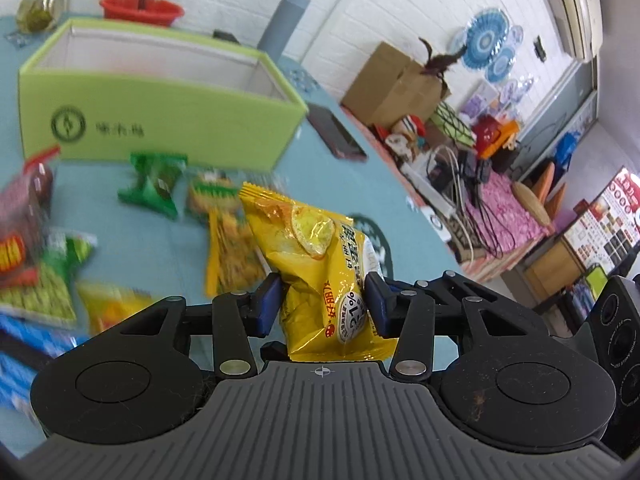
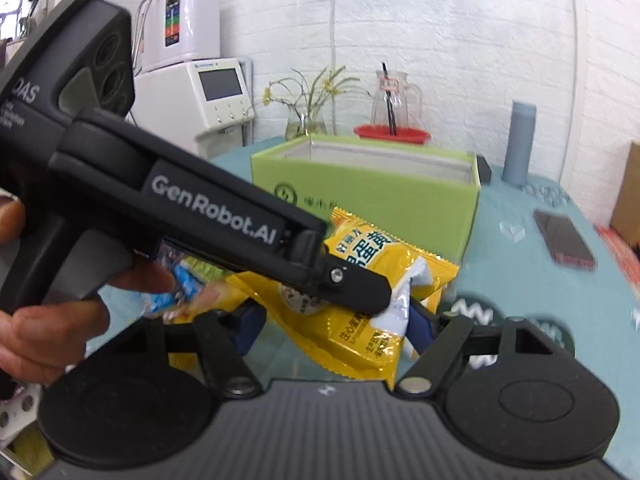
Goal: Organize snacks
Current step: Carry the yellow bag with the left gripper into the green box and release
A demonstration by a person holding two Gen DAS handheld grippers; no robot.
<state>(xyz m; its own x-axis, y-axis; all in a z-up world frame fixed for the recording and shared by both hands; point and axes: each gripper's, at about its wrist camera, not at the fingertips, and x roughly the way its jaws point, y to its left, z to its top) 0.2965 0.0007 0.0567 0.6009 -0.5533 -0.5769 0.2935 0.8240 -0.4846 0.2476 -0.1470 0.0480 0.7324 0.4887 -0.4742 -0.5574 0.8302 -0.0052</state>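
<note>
Left wrist view shows the left claw [image 1: 322, 304] pinching a yellow snack bag [image 1: 316, 264] near its lower end between blue pads, lifted off the teal surface [image 1: 384, 184] in front of the open green box [image 1: 160, 92]. Right wrist view shows the right claw [image 2: 332, 328] with a second yellow packet [image 2: 360, 344] between its fingers, though contact on both pads is unclear, so I cannot tell if it grips. Both packets are glossy, crinkled foil pillows, probably light, slippery and crushable, best held gently at a sealed end.
</note>
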